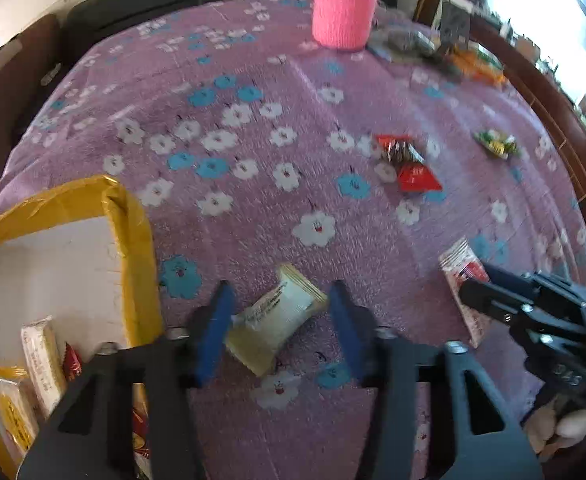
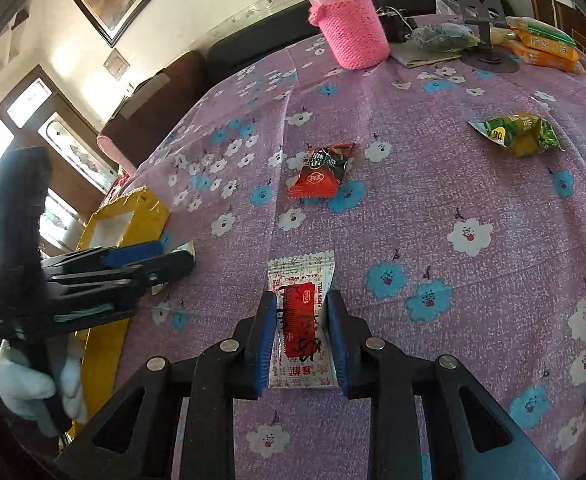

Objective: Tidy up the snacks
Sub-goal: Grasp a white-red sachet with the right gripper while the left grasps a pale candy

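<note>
At the left edge of the table sits a yellow-taped box (image 1: 133, 240) with white inside walls, a few wrapped snacks already lying in it. Just beside it, on the purple flowered tablecloth (image 1: 253, 80), the left gripper (image 1: 281, 332) points steeply down over a cream-coloured packet (image 1: 277, 316). Its blue pads stand on either side of the packet; one seems to touch a corner, the other stands just clear, so it is not clenched on it. A white-gloved hand (image 2: 33, 384) holds that tool.

Further right, the right gripper (image 2: 301, 336) is clamped on a white packet with a red label (image 2: 301, 320), both pads pressing its long edges while it lies flat on the cloth.

Beyond it, near the middle of the table, lies a red packet (image 2: 321, 172), and well apart to the right a green packet (image 2: 521, 132). At the far side stands a bottle in a pink knitted sleeve (image 2: 353, 28).
</note>
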Motion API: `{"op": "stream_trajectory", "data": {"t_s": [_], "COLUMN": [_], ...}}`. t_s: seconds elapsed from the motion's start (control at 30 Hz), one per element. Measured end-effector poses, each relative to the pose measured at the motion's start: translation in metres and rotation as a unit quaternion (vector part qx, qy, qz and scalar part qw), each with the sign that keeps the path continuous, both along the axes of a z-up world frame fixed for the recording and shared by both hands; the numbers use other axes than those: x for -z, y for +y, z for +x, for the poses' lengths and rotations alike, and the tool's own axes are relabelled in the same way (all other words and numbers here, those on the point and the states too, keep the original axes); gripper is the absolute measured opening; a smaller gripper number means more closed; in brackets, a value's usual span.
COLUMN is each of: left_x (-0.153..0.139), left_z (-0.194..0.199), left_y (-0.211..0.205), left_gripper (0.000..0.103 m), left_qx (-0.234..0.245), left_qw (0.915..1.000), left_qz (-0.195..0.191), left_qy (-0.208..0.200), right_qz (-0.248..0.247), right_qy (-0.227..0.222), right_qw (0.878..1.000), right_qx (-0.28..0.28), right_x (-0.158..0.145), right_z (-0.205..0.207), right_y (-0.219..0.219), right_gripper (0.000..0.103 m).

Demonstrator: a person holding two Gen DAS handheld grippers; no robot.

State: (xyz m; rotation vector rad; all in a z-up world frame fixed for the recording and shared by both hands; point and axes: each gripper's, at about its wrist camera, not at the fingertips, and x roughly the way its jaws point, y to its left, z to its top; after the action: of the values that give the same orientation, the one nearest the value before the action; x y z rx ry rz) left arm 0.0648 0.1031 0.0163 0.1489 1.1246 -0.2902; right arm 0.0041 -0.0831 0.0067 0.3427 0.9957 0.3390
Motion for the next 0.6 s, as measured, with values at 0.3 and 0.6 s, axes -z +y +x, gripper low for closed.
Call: {"op": "stream_trajectory", "data": {"t_s": [0.3,0.6], "left_x": [-0.001,-0.001], "left_z": [-0.024,-0.047], "left_y": [-0.010,-0.029], "left_gripper": [0.023,0.022], "left_qx": [0.016,0.019], "left_qw": [0.9999,0.9971], "left_qz": [0.003,0.061], "left_qy": [0.001,-0.042], "right_qz": [0.000,-0.018], "right_qy": [0.000,-0.010], "right_qw": [1.000,1.000], "right_qx": [0.001,-0.007], "right_x": [0.000,0.002], "right_z": [0.000,0.000], "right_y": [-0.002,0.004], "right_gripper": [0.027,0.028]}}
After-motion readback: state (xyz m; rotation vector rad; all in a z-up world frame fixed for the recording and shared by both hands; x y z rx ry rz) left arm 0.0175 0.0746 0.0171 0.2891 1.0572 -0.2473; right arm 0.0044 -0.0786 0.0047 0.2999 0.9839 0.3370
